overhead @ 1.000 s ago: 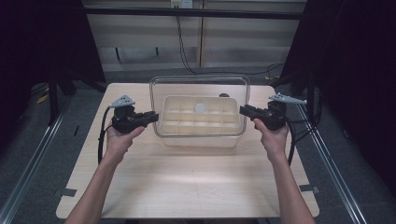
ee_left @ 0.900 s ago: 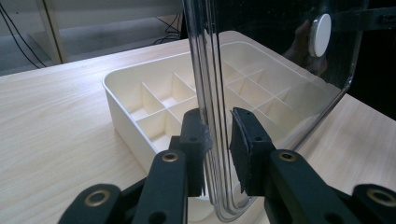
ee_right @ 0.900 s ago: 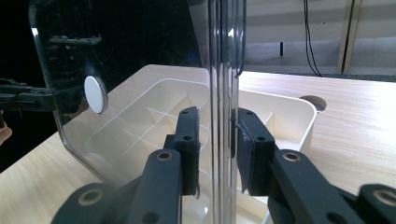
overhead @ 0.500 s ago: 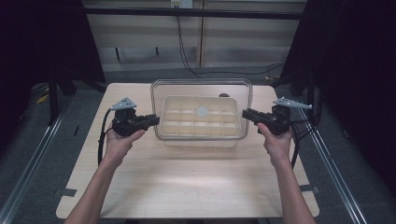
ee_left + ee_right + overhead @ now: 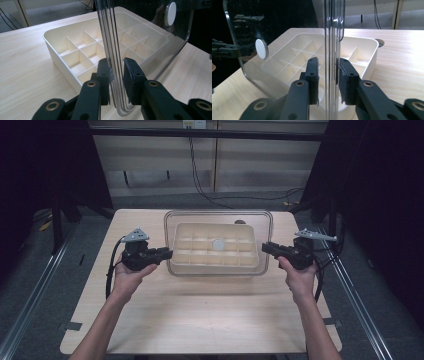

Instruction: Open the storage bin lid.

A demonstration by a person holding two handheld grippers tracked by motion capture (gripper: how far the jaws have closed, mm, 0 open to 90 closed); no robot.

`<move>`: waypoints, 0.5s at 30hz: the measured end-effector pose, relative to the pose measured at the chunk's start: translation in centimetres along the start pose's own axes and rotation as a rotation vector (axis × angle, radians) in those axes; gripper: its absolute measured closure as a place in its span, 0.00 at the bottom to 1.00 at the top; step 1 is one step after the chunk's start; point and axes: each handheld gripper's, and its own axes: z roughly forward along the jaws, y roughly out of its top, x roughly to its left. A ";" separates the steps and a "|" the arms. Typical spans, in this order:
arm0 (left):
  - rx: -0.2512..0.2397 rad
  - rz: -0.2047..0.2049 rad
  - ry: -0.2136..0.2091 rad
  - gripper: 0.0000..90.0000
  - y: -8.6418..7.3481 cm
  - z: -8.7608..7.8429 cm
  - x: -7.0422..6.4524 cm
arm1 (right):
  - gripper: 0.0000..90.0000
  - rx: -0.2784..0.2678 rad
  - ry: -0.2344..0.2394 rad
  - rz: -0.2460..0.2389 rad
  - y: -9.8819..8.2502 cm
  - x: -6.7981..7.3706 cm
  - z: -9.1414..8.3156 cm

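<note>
A clear plastic lid [image 5: 218,213] with a white round disc [image 5: 218,243] at its middle hangs level just over a cream tray [image 5: 215,268] split into several compartments. My left gripper [image 5: 167,253] is shut on the lid's left edge, and my right gripper [image 5: 265,247] is shut on its right edge. In the left gripper view the lid [image 5: 140,30] runs between the jaws of the left gripper [image 5: 117,75], with the tray [image 5: 60,62] behind. In the right gripper view the lid [image 5: 287,30] passes between the jaws of the right gripper [image 5: 327,72], above the tray [image 5: 372,57].
The tray rests at the back middle of a light wooden table [image 5: 200,310]. A dark round hole [image 5: 380,44] lies in the tabletop just behind the tray. Metal rails run along the floor on both sides, and cables [image 5: 200,175] trail behind the table.
Both grippers have carried the lid slightly toward the person and lower, so it now sits closer over the tray. The tray has not moved.
</note>
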 end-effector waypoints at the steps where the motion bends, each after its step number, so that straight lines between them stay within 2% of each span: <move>1: -0.002 0.000 0.003 0.84 -0.1 -0.1 -0.1 | 0.81 0.003 0.000 0.002 -0.1 0.1 -0.1; 6: 0.006 0.015 0.000 0.84 -0.4 -0.8 -0.4 | 0.81 0.014 0.013 -0.022 -0.4 0.7 -0.5; 10: 0.018 0.007 -0.006 0.84 -0.9 -0.8 -0.6 | 0.81 0.025 0.011 -0.022 -0.5 0.8 -0.6; 12: 0.027 0.007 0.009 0.84 -1.1 -0.6 -0.7 | 0.81 0.032 0.014 -0.029 -0.6 0.9 -0.7; 15: 0.032 0.004 -0.001 0.84 -1.4 -0.7 -0.6 | 0.81 0.041 0.007 -0.033 -0.8 1.1 -0.8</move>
